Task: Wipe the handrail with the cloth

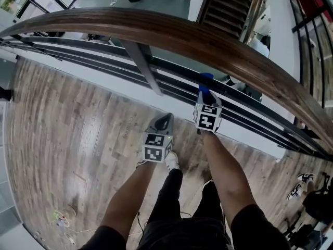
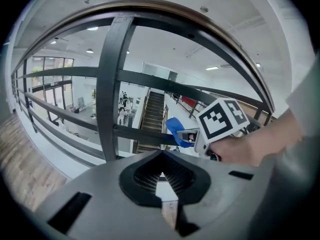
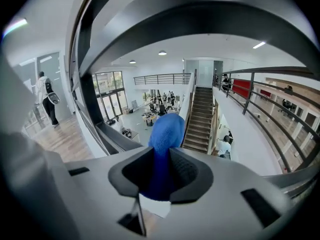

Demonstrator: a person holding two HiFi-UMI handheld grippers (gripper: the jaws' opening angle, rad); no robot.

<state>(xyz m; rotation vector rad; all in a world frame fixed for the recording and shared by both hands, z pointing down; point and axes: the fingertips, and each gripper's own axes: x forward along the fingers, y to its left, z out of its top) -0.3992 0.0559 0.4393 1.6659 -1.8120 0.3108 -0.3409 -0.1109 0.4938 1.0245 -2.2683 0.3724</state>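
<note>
Head view shows the right gripper point(image 1: 206, 94) pinching a blue cloth point(image 1: 206, 79) just below the curved wooden handrail point(image 1: 208, 40), in front of the metal railing point(image 1: 141, 66). The left gripper point(image 1: 165, 120) hangs lower beside it, jaws pressed together on nothing.

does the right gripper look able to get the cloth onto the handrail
Probably yes: the right gripper holds the blue cloth just under the wooden handrail with nothing seen between them; a lift should do.
</note>
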